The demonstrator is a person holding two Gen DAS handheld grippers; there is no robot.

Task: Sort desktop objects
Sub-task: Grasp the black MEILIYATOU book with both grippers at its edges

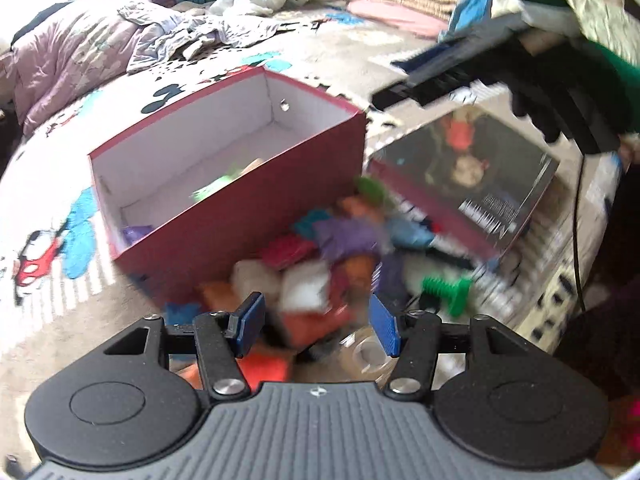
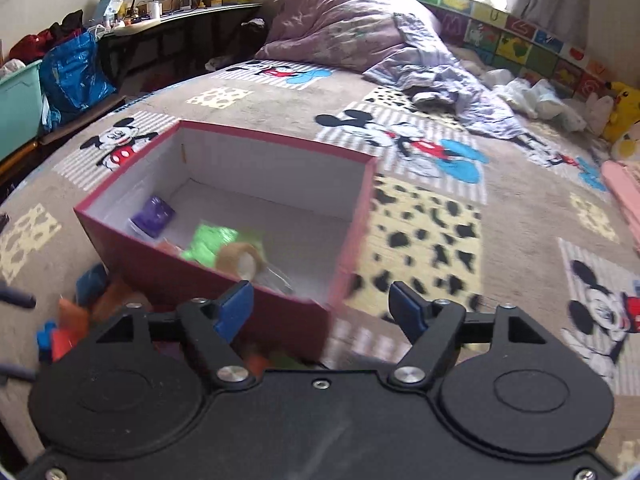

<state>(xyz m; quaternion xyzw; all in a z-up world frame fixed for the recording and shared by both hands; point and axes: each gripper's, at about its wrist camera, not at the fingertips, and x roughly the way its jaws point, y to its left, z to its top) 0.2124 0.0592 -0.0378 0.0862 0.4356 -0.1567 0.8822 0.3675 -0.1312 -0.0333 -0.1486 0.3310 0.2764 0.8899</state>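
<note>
The red box (image 2: pixel 224 280) sat open at mid-frame on the blanket (image 2: pixel 500 208), holding a tape roll (image 2: pixel 240 262), a green packet (image 2: pixel 210 242) and a purple packet (image 2: pixel 154 216). The right gripper (image 2: pixel 322 308) hung over its near corner, jaws apart, empty. The left gripper (image 1: pixel 316 322), also spread, hovered above a blurred toy pile (image 1: pixel 332 248) lower centre.

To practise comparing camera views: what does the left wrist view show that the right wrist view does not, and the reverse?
Only the left wrist view shows the green toy screw, the dark lid leaning beside the box, and the clear tape roll. Only the right wrist view shows the tan tape roll and purple packet inside the box, plus the desk. Both show the red box and an open gripper.
</note>
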